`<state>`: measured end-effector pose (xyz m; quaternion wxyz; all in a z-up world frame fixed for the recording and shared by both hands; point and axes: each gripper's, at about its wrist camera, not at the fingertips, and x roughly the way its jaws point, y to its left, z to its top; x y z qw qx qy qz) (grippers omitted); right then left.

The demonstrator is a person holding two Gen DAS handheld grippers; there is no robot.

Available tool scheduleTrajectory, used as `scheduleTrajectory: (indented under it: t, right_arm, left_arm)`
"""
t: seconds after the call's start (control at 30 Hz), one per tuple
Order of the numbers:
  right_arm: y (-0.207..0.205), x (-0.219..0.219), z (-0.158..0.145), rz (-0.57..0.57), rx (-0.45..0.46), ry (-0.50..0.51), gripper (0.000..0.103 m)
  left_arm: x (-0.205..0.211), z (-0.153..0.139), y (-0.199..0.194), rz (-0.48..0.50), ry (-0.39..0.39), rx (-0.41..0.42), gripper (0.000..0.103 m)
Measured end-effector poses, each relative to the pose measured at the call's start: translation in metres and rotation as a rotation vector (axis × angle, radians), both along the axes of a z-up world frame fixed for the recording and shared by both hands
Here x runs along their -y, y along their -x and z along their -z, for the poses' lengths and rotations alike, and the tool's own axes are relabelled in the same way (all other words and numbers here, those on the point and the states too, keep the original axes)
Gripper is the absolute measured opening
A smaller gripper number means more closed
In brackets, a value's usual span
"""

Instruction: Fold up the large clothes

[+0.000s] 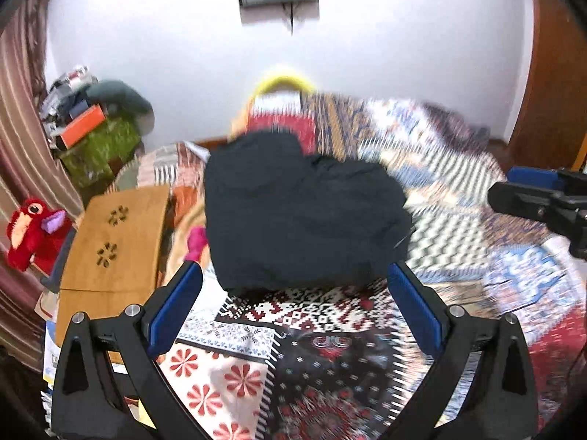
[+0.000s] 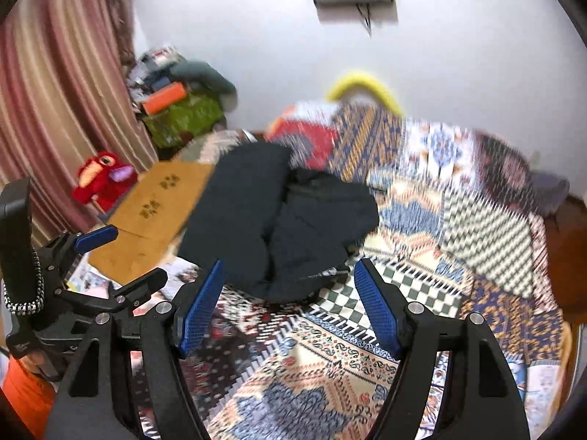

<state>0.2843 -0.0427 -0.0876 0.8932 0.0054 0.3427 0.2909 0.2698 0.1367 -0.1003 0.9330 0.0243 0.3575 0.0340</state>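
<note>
While both tongs hang spread and empty | dark garment [image 1: 301,212] lies bunched on patchwork bedspread [image 1: 458,227] | left gripper [image 1: 293,293], right gripper [image 2: 290,304] | next, likely: pinch an edge.

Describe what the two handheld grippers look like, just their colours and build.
Both the left gripper and right gripper have black angular frames with silver round bolts and two fingers faced with ribbed blue pads. A black-and-white braided cord hangs on the left one's handle.
</note>
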Motion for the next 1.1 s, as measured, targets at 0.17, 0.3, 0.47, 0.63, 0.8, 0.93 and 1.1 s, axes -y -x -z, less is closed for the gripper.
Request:
scheduleTrajectory:
  t: [0.17,0.3,0.47,0.63,0.8,0.93,1.1]
  right_arm:
    - [0.063,0.020,-0.053,-0.010,0.165,-0.070,0.071]
    - [0.116,0.036,-0.085,-0.004,0.311,-0.124,0.071]
    - [0.173,0.048,-0.108,0.007,0.454,-0.194,0.071]
    - [0.221,0.053,-0.112,0.039,0.567,-0.230,0.071]
    - [0.241,0.061,-0.096,0.118,0.586,-0.269,0.071]
    - [0.247,0.063,-0.096,0.154,0.583,-0.276,0.071]
    - [0.254,0.058,-0.099,0.170,0.604,-0.274,0.089]
  left_arm:
    - [0.012,-0.069,0.068,0.009,0.033,0.174,0.102]
    - [0.021,-0.115,0.121,0.015,0.038,0.313,0.102]
    - [0.030,-0.150,0.191,0.016,0.098,0.483,0.102]
    - [0.044,-0.160,0.239,0.008,0.075,0.592,0.102]
    - [0.058,-0.149,0.268,-0.002,0.077,0.644,0.102]
    - [0.065,-0.140,0.279,-0.031,0.070,0.650,0.102]
    - [0.072,-0.134,0.286,-0.037,0.061,0.647,0.102]
